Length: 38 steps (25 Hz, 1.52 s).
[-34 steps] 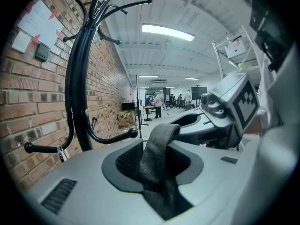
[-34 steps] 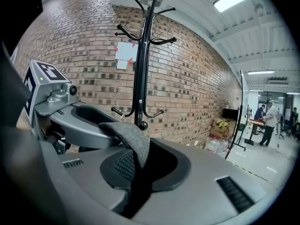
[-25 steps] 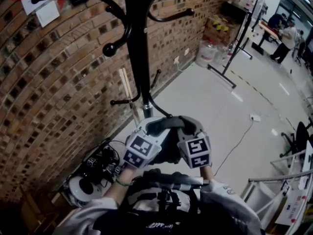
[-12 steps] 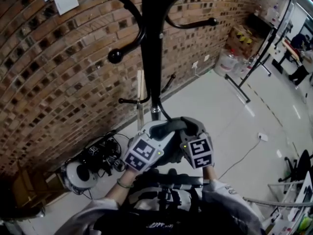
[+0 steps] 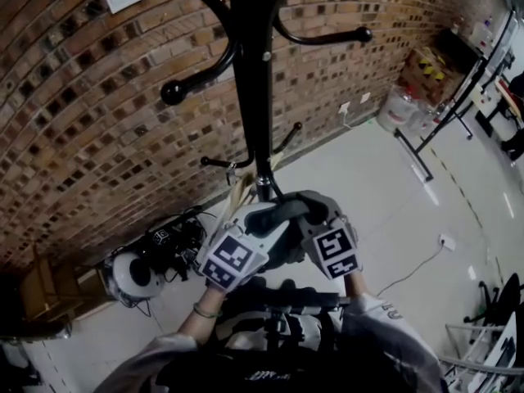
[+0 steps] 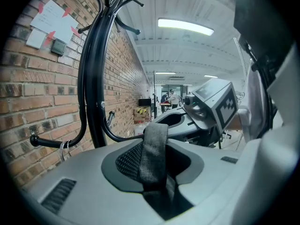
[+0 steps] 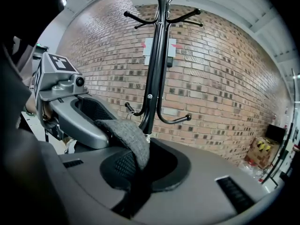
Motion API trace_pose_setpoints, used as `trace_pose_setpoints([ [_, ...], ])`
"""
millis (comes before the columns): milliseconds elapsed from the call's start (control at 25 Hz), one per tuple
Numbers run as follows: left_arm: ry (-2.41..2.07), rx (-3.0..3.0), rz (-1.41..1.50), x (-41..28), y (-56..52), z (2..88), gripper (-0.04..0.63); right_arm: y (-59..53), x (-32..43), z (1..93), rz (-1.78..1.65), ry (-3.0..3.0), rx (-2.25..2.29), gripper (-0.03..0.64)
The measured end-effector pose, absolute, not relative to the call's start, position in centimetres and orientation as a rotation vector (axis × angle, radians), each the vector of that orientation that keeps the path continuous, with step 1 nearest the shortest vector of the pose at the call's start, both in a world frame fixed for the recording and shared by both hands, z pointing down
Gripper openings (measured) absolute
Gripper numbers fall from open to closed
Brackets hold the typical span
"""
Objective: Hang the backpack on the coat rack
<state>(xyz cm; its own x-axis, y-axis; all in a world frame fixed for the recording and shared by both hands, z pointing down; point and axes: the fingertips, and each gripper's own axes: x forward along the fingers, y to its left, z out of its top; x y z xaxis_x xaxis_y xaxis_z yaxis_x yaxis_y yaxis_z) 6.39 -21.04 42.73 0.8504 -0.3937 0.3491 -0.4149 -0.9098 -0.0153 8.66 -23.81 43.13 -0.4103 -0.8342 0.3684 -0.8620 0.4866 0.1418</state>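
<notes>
In the head view, the backpack showed as a dark body with pale panels, low in the frame, close to your chest and just under both grippers; its grey woven top strap ran between the left gripper and the right gripper, which you held side by side, nearly touching, in front of the black coat rack; the rack stood against the brick wall, with a black-and-white device and its cables on the floor at its left. In the left gripper view, your left gripper had its jaws closed down on the strap, which rose from between them in a flat grey band; the right gripper sat just beyond it, the rack at the left. In the right gripper view, your right gripper likewise pinched the strap, which curled over to the left towards the left gripper; the rack stood upright straight ahead.
</notes>
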Motion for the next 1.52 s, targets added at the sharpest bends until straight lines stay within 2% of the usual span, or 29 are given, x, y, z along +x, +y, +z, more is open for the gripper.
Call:
trace_pose_setpoints([
  [720, -0.885, 2.771, 0.473, 5.6, -21.9, 43.4, 0.14, -26.4, 6.8, 44.0, -0.004, -2.485, 1.03, 0.043],
  [1520, -0.971, 2.772, 0.479, 6.0, -25.2, 44.9, 0.14, -28.2, 7.2, 46.5, 0.069, -2.479, 1.075, 0.054],
])
